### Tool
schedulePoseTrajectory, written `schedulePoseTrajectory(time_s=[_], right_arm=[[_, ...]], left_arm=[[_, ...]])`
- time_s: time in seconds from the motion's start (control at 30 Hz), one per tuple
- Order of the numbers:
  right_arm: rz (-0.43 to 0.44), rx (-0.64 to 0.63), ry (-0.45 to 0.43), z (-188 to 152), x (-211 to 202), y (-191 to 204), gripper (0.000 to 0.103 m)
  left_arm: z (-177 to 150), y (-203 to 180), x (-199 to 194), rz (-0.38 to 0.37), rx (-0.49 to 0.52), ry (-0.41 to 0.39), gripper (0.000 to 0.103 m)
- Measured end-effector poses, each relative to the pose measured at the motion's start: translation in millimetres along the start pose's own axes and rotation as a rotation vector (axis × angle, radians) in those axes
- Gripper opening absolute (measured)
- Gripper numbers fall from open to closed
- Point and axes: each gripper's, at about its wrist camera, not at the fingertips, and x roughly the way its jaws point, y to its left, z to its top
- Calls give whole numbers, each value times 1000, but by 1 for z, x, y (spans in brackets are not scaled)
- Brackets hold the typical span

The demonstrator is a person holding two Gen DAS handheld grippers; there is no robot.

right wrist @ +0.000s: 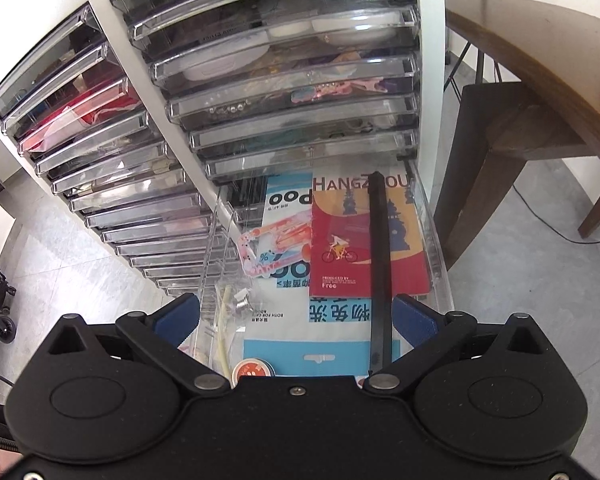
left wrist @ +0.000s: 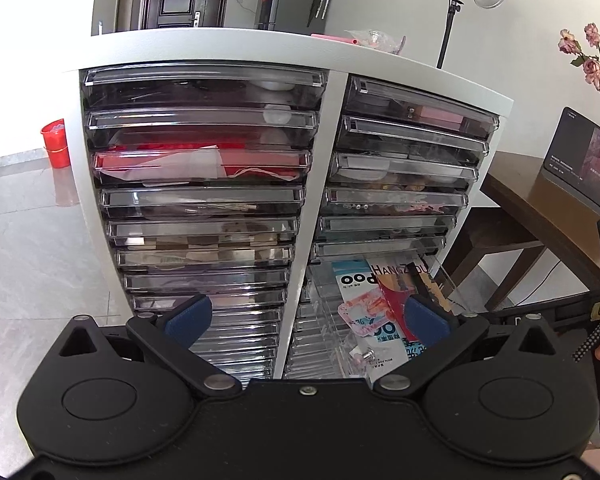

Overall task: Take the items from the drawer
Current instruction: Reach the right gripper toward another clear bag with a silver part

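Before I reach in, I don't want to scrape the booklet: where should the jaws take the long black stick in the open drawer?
Grip the black stick at its near end, from above, jaws across its narrow width; it lies flat lengthwise over the red booklet.

- The right tool (right wrist: 296,316) hangs wide apart above the pulled-out drawer (right wrist: 436,240).
- In the drawer, a black stick (right wrist: 380,256) lies across a red booklet (right wrist: 340,240).
- A wooden table (right wrist: 540,60) stands right of the drawer.

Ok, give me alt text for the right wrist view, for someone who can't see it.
The open right gripper hovers over a pulled-out clear drawer holding a red Hangzhou booklet, a long black stick lying across it, a blue-and-white package and small hardware. Closed clear drawers stack above; a wooden table stands to the right.
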Motion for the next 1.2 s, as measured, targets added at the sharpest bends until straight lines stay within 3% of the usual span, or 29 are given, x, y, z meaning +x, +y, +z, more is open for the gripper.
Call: schedulePoseTrajectory(time_s=[1.2], right_arm=[[65, 45, 75, -21, 23, -27, 103]], left_arm=[[-9, -39, 28, 8, 143, 95, 103]])
